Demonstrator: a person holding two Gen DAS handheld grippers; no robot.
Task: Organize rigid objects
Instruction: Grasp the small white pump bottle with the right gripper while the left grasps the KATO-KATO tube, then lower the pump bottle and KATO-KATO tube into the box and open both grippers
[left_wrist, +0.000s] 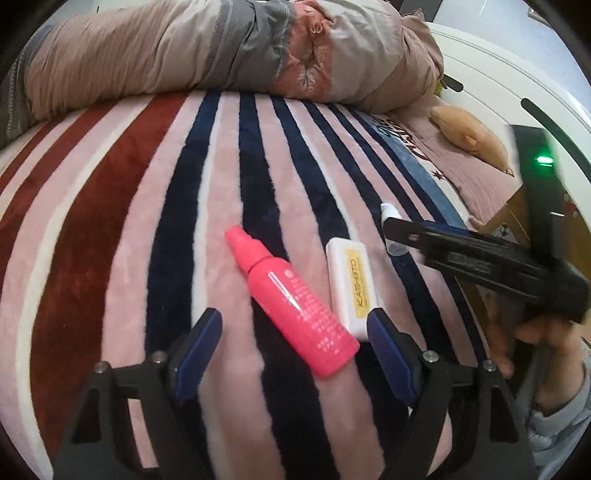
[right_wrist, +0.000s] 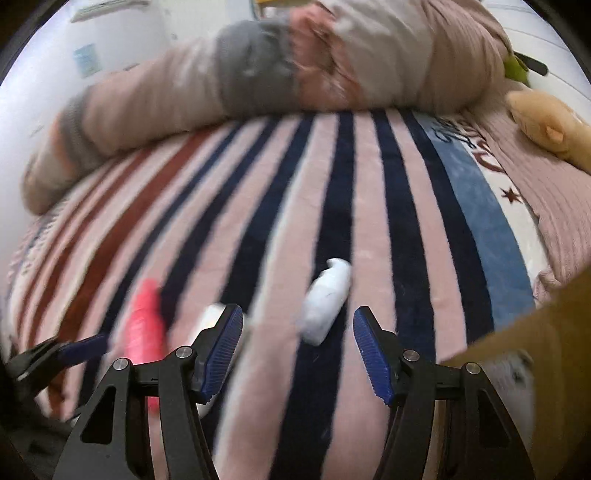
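Note:
A pink spray bottle (left_wrist: 291, 306) lies slantwise on the striped blanket (left_wrist: 110, 221). Its base end sits between the fingers of my left gripper (left_wrist: 293, 315), which is open and does not touch it. A white box with a yellow label (left_wrist: 351, 284) lies just right of the bottle, by my right-hand finger. My right gripper (right_wrist: 298, 312) is open over a small white bottle (right_wrist: 327, 301) that lies loose just ahead of its blue pads. In the left wrist view this right gripper (left_wrist: 402, 236) half hides the white bottle (left_wrist: 389, 214). The right wrist view is blurred and shows the pink bottle (right_wrist: 144, 325) at lower left.
A rolled beige and grey quilt (left_wrist: 184, 55) lies across the far side of the bed. A tan plush toy (left_wrist: 472, 136) rests at the right by a white headboard (left_wrist: 498, 74). A brown cardboard box (right_wrist: 535, 350) stands at the bed's right edge. A hand (left_wrist: 535, 332) holds the right gripper.

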